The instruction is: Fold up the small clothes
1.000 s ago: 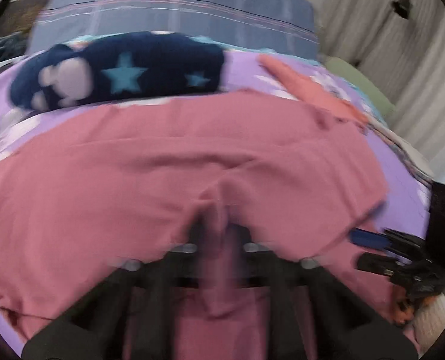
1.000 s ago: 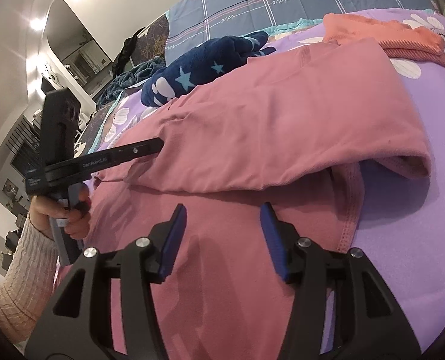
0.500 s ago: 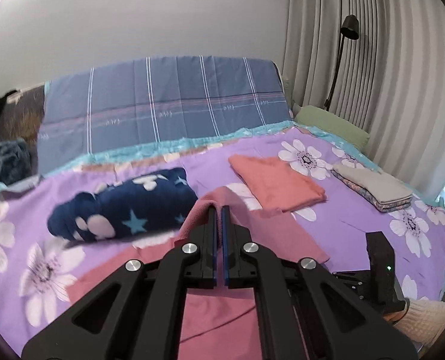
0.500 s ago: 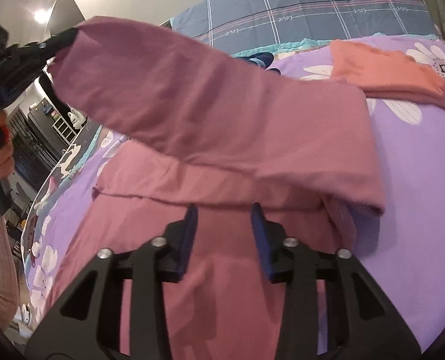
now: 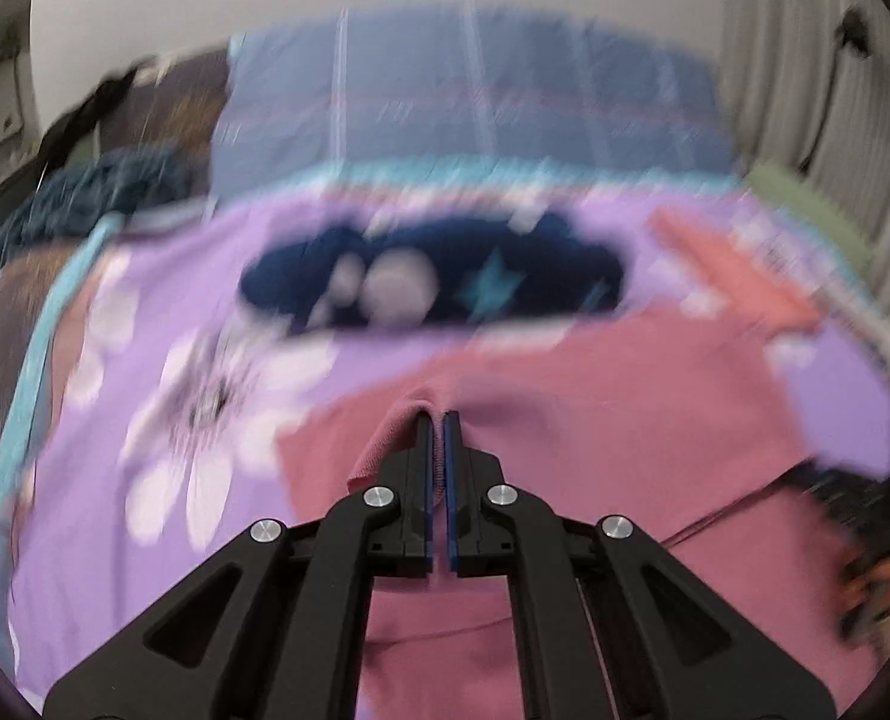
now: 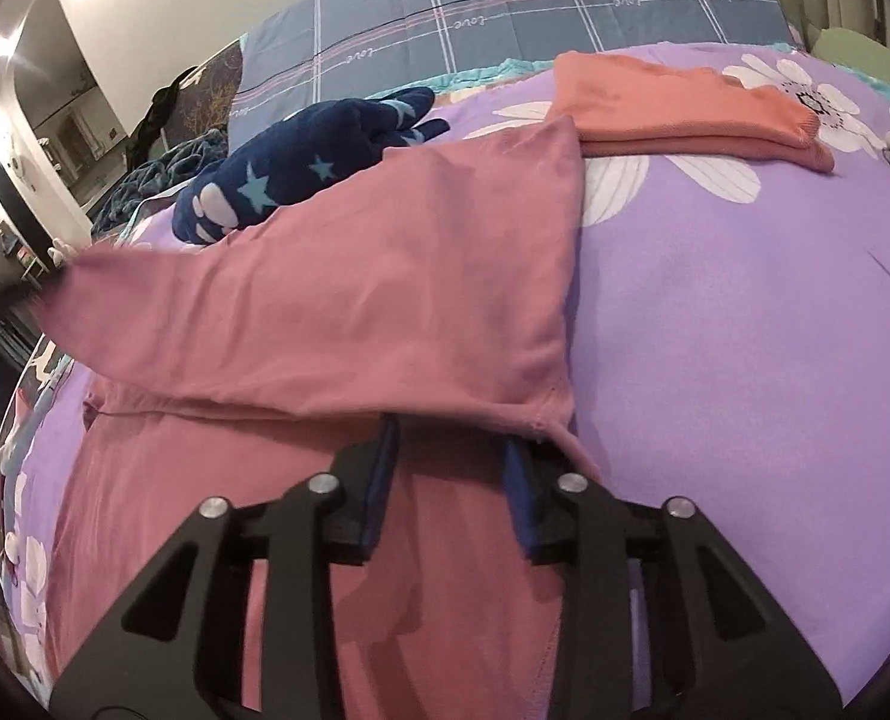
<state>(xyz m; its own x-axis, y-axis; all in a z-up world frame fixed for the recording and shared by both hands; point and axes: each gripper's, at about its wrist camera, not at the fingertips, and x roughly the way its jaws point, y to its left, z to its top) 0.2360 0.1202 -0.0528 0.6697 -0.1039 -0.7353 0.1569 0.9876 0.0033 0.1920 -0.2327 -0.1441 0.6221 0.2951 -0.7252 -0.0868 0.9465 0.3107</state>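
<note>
Pink garment [image 6: 349, 300], a plain dusty-rose knit, spread over the purple flowered bedspread [image 6: 745, 312]. Upper layer folded across the lower one, forming a broad flap with a sharp, straight fold edge on the right and a tapering point drawn out to the left. Stitched hem visible along the flap's near corner; lower layer flat beneath, running toward the camera, with a seam line crossing at left.

Left gripper [image 5: 436, 420]: jaws pressed nearly together, pinching a ribbed edge of the pink garment [image 5: 595, 438], cloth bunched into a small pucker just past the fingertips. Left wrist view heavily blurred, so finer fabric detail not readable there. Seen from the right wrist view, only a dark blurred shape at the flap's left tip.

Right gripper [image 6: 451, 444]: jaws spread, blue pads on either side of a gap, tips tucked just under the near edge of the folded flap, hovering over or resting on the lower layer; contact not clear.

Beyond the pink piece: navy star-print garment [image 6: 301, 168] lying in a loose heap, touching the flap's far edge. Folded orange garment [image 6: 685, 108] just beside the flap's far right corner, neat and stacked in two layers. Blue plaid pillow [image 6: 505, 12] along the head of the bed.
</note>
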